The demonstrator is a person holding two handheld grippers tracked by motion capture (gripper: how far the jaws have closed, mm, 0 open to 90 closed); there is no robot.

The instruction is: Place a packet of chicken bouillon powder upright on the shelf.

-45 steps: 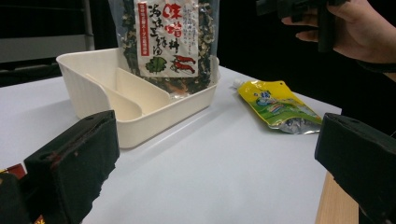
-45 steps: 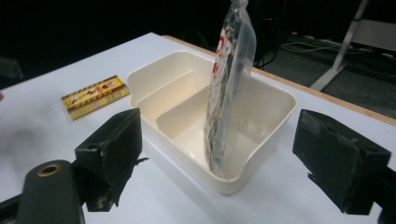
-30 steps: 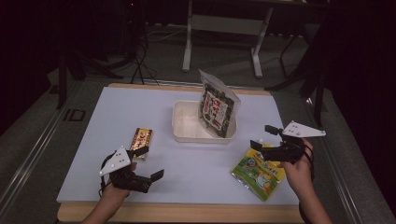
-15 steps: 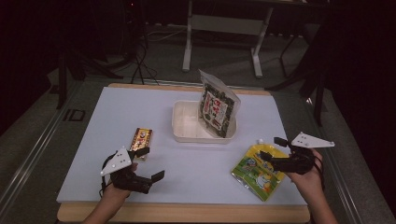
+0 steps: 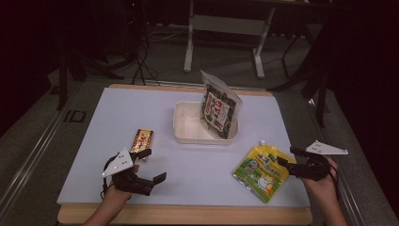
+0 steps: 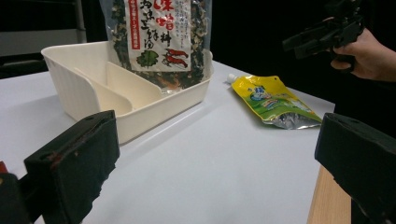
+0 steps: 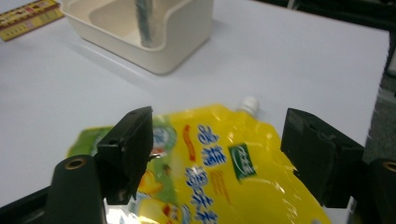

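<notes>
Dark surroundings frame a white tabletop [image 5: 94,141], on which a cream divided tray [image 5: 188,128] is set near the middle, with a seaweed snack bag [image 5: 219,109] stood upright in its right compartment. Near the right edge a yellow spouted pouch [image 5: 261,172] is laid flat. The right tool [image 5: 288,156] is held just beside the pouch, its jaws having just been closing yet apart, with the pouch seen beneath them ungripped. The left tool [image 5: 153,165] is held wide open and empty near the front edge, beside a small flat packet [image 5: 141,140].
</notes>
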